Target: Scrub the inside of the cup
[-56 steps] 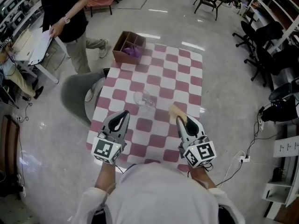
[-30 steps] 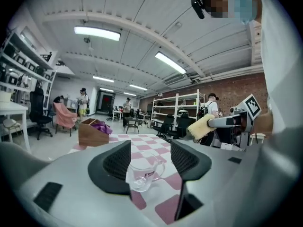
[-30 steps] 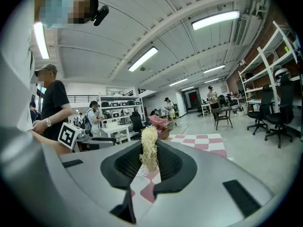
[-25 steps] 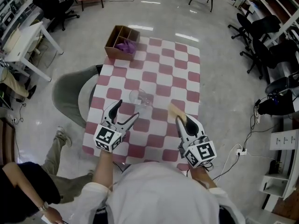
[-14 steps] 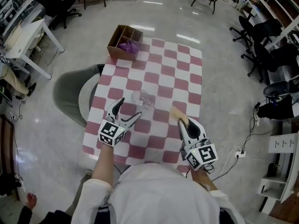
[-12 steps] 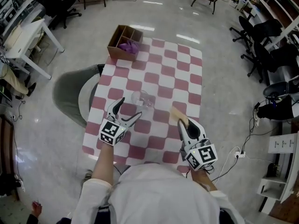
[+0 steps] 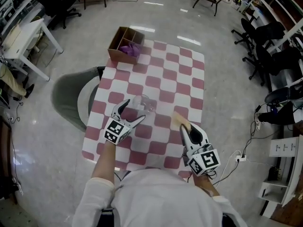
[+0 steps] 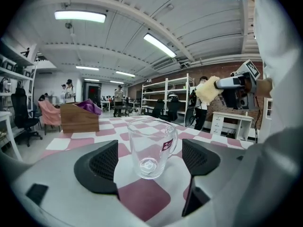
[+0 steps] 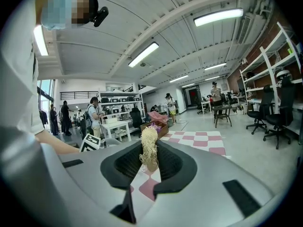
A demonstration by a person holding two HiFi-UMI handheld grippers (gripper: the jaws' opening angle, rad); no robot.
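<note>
A clear glass cup (image 7: 143, 103) with a handle and a small purple label stands upright on the red-and-white checked table (image 7: 165, 74). My left gripper (image 7: 133, 111) has reached it. In the left gripper view the cup (image 8: 150, 148) stands between the two dark pads (image 8: 102, 167), with a gap on each side, and the jaws are opening. My right gripper (image 7: 187, 129) hovers over the table's near right part, shut on a pale yellow fibrous scrubber (image 7: 179, 119). That scrubber (image 9: 149, 150) stands upright between the right jaws.
A wooden divided box (image 7: 127, 45) with purple cloth sits at the table's far left corner. A grey round seat (image 7: 71, 96) stands against the table's left edge. Black office chairs (image 7: 265, 37) and shelving line the right side.
My left gripper has moved forward to the cup and its jaws have spread wider around it. The right gripper with the scrubber has barely moved. A person at lower left has left the view.
</note>
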